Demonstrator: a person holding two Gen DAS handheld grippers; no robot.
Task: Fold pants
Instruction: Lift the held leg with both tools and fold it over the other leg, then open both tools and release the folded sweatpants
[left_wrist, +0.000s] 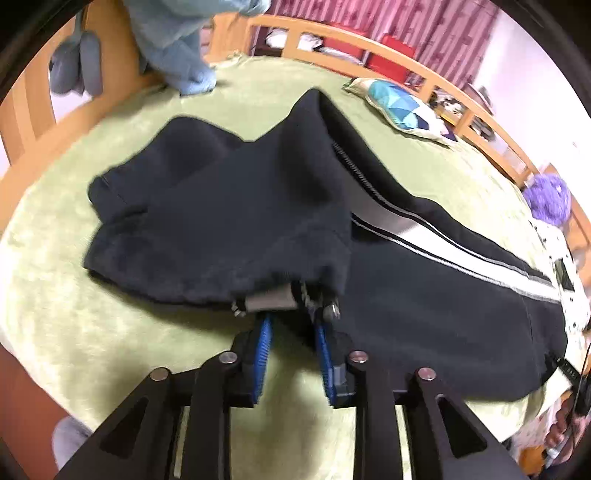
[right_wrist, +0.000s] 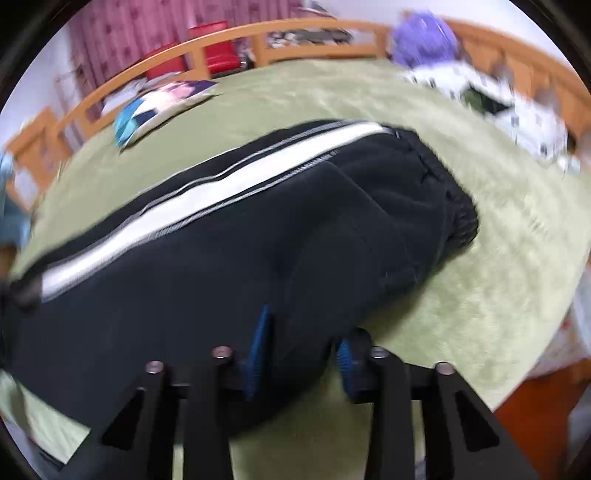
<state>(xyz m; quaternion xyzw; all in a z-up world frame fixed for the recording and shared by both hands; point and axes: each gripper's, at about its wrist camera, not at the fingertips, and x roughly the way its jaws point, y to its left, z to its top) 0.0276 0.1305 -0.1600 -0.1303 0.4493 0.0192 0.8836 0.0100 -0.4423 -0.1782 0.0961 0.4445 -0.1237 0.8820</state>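
Now | black pants (left_wrist: 229, 206), white side stripe, folded over | both fingers parted, holding nothing

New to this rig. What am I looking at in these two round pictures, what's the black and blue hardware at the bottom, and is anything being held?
There is no robot here: a person carries a two-finger gripper in each hand, and each gripper has a fisheye camera looking along its fingers, hence the round, bent pictures. One picture is from the left gripper, the other from the right gripper. The black bars and blue pads at the bottom are the gripper's own fingers.

On the green bedcover lie black pants with a white side stripe, one end folded over onto the rest. A patterned pillow lies further back, by the wooden bed rail.

Both grippers are open. Dark cloth sits in each gap, but the pads do not seem to pinch it.
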